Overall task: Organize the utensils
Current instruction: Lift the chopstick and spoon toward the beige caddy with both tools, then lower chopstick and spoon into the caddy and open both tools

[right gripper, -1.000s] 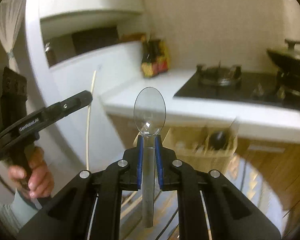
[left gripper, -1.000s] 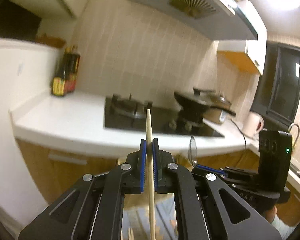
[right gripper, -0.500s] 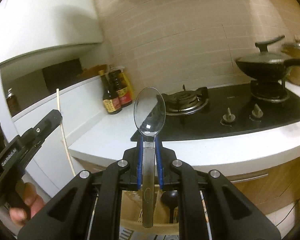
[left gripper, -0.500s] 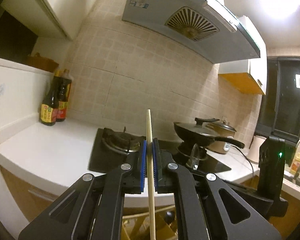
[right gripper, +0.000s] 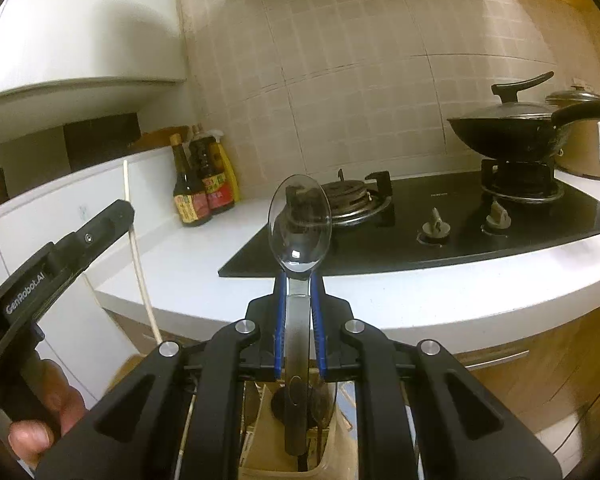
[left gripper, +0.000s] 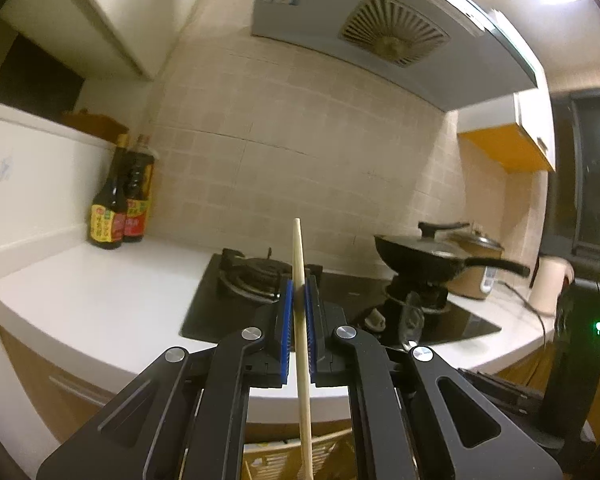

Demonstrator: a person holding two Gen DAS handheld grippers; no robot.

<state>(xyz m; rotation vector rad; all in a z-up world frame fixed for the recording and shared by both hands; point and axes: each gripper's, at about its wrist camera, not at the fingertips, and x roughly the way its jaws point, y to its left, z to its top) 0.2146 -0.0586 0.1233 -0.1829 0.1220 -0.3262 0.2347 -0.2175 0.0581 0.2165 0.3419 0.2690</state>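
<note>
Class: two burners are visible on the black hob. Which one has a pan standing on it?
The burner on the right, nearer the rice cooker, carries the lidded black pan. The left burner, nearer the sauce bottles, stands bare.

A lidded black wok (right gripper: 512, 130) sat on the hob (right gripper: 440, 220); sauce bottles (right gripper: 202, 196), possibly three, stood on the countertop (right gripper: 180, 264).

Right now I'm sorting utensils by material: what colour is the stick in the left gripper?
Pale, light wood-coloured chopstick, plain, clearest in the left wrist view.
</note>
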